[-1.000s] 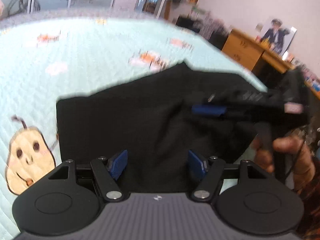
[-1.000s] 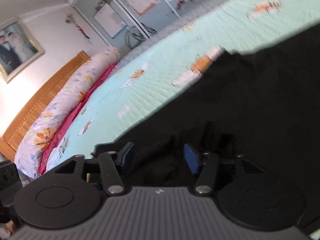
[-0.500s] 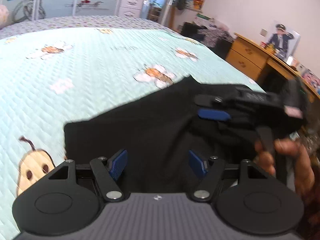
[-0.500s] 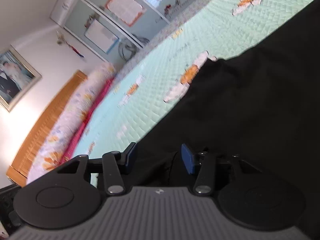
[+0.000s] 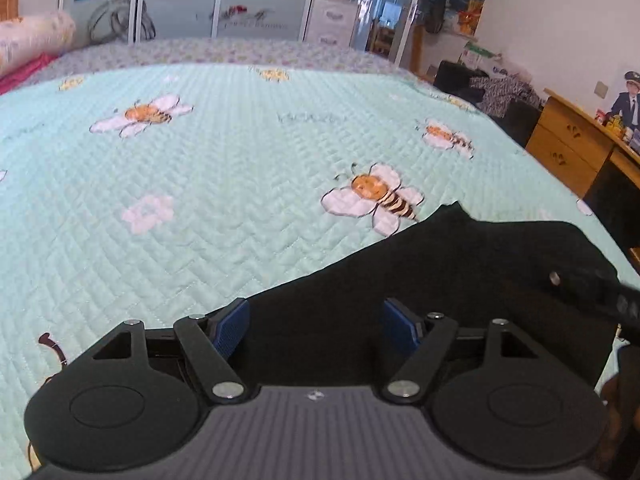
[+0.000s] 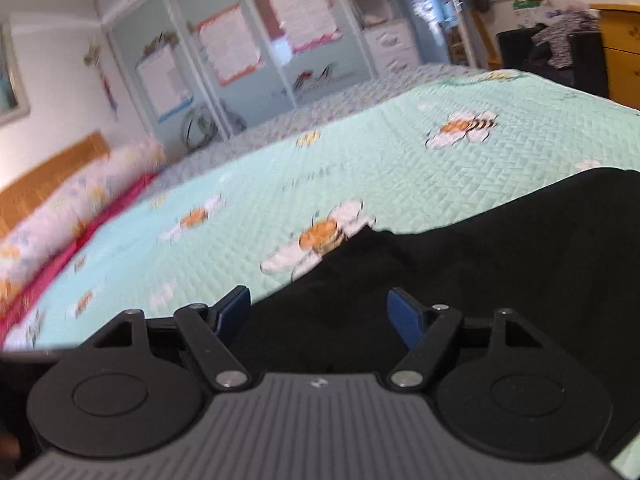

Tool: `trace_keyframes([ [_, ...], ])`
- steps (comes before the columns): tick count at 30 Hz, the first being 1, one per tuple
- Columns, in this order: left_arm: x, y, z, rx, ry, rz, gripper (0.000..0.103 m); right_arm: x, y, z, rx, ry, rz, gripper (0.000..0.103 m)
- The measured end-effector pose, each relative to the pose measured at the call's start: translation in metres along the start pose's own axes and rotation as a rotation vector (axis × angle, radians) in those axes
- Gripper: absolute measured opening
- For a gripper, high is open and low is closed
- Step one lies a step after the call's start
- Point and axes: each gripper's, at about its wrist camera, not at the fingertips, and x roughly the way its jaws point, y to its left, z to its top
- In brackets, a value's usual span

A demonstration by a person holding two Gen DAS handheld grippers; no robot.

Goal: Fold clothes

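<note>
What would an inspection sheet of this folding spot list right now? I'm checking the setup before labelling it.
Surface: mint quilted bedspread with bee prints, mostly bare.
Job's things: black garment lying at the near edge, partly folded.
Clutter: nothing seen on the bedspread.
Grippers: left tongs open over the black garment; right tongs open, also over it.
Cables: nothing seen.
Surroundings: floral bolster by the headboard, mirrored wardrobe, wooden dresser.
</note>
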Motion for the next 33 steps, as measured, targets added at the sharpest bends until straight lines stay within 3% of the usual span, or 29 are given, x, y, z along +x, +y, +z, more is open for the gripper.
trace_keyframes([
  [2,-0.008,0.003,-0.005,0.002,-0.002,-0.021,0.076,-0.006,-0.003,-0.006,-0.015,0.03,0.064,0.075],
  [5,-0.016,0.003,-0.016,0.023,0.029,-0.047,0.076,-0.017,-0.019,-0.01,-0.034,0.03,0.012,0.075],
  [10,-0.009,-0.004,-0.032,0.078,0.054,-0.053,0.076,-0.043,-0.081,-0.008,0.172,-0.033,0.052,0.076],
  [16,-0.003,-0.013,-0.05,0.135,0.082,-0.058,0.077,-0.037,-0.088,-0.017,0.156,0.012,-0.004,0.075],
  [20,-0.012,-0.018,-0.038,0.122,0.076,-0.071,0.077,-0.039,-0.081,-0.017,0.163,-0.011,0.023,0.076],
  [22,-0.016,-0.024,-0.024,0.145,0.029,-0.059,0.077,-0.04,-0.077,-0.017,0.166,-0.023,0.036,0.076],
  [25,-0.007,-0.022,0.0,0.088,0.031,0.018,0.077,-0.039,-0.07,-0.013,0.146,-0.034,0.046,0.076],
  [28,0.01,-0.014,0.01,-0.019,0.1,0.027,0.077,-0.03,-0.065,-0.011,0.098,-0.008,0.026,0.078],
  [33,0.009,-0.023,-0.006,-0.075,0.041,0.026,0.077,-0.016,-0.056,-0.008,0.017,0.035,-0.007,0.078],
])
